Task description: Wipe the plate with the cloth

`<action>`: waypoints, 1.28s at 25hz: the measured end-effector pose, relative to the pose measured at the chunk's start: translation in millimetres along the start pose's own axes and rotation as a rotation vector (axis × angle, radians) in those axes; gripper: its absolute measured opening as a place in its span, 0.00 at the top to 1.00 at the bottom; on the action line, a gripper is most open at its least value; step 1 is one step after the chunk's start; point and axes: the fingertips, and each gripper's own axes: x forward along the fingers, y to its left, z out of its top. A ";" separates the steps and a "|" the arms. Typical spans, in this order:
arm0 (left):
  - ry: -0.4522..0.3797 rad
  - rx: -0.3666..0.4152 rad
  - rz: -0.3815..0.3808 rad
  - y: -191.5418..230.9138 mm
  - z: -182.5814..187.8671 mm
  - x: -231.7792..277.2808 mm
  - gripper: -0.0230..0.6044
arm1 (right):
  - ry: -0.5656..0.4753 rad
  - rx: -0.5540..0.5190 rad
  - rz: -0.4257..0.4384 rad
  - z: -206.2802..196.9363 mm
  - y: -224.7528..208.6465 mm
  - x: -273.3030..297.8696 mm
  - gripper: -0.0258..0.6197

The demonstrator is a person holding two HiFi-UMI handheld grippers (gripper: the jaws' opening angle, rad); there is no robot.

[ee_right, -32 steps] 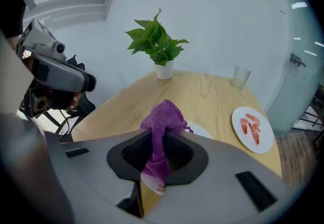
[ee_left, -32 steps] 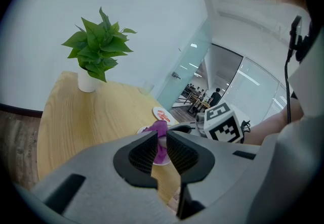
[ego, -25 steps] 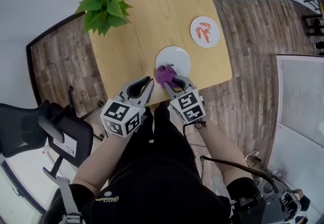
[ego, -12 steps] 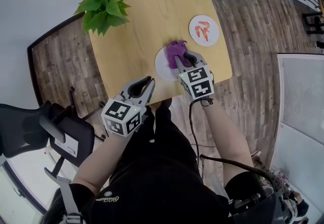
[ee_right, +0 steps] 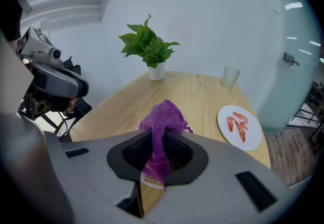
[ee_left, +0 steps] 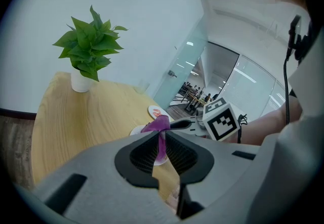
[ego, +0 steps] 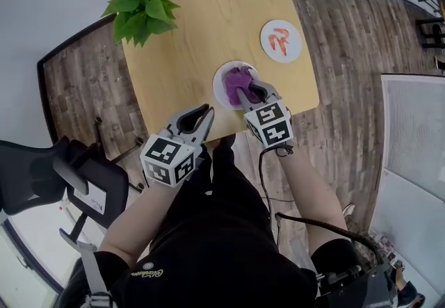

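Your right claw (ego: 249,91), clamped on the purple cloth (ego: 236,79), has swung back from the far rim to the middle of the plate (ego: 220,87) at frame centre, so wiping looks under way; your left claw (ego: 206,113) waits closed and empty, lower left.

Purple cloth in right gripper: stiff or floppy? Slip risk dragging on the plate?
Probably floppy: the cloth bunches at the right gripper and hangs limp through its jaws. Slipping seems unlikely, since the jaws pinch a fold, though dragging on the plate may tug it.
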 end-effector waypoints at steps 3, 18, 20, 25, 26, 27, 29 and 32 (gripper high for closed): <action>0.001 0.002 -0.007 -1.5 0.0 2.8 0.90 | 0.003 0.018 0.041 -11.5 19.5 -13.0 0.87; 0.018 0.010 -0.012 -3.1 -2.5 5.7 0.90 | -0.060 0.026 -0.063 16.8 -33.5 -9.2 0.87; 0.022 0.011 -0.010 -2.5 -4.2 4.6 0.90 | -0.036 0.011 -0.082 16.6 -45.7 -0.7 0.87; 0.030 0.009 -0.003 1.0 -8.2 2.4 0.90 | 0.009 -0.001 -0.072 0.9 -45.8 11.1 0.87; 0.032 0.009 -0.002 2.3 -8.7 2.6 0.90 | 0.006 0.005 -0.068 0.4 -42.7 10.4 0.87; 0.034 0.010 -0.002 2.9 -9.2 3.2 0.90 | 0.004 0.008 -0.064 -0.6 -39.5 9.0 0.87; 0.039 0.018 -0.008 1.6 -9.9 5.9 0.90 | 0.006 0.005 -0.055 -5.4 -33.8 4.6 0.87; 0.041 0.023 -0.021 -2.0 -8.6 10.6 0.90 | 0.004 0.013 -0.037 -14.7 -23.6 -6.3 0.87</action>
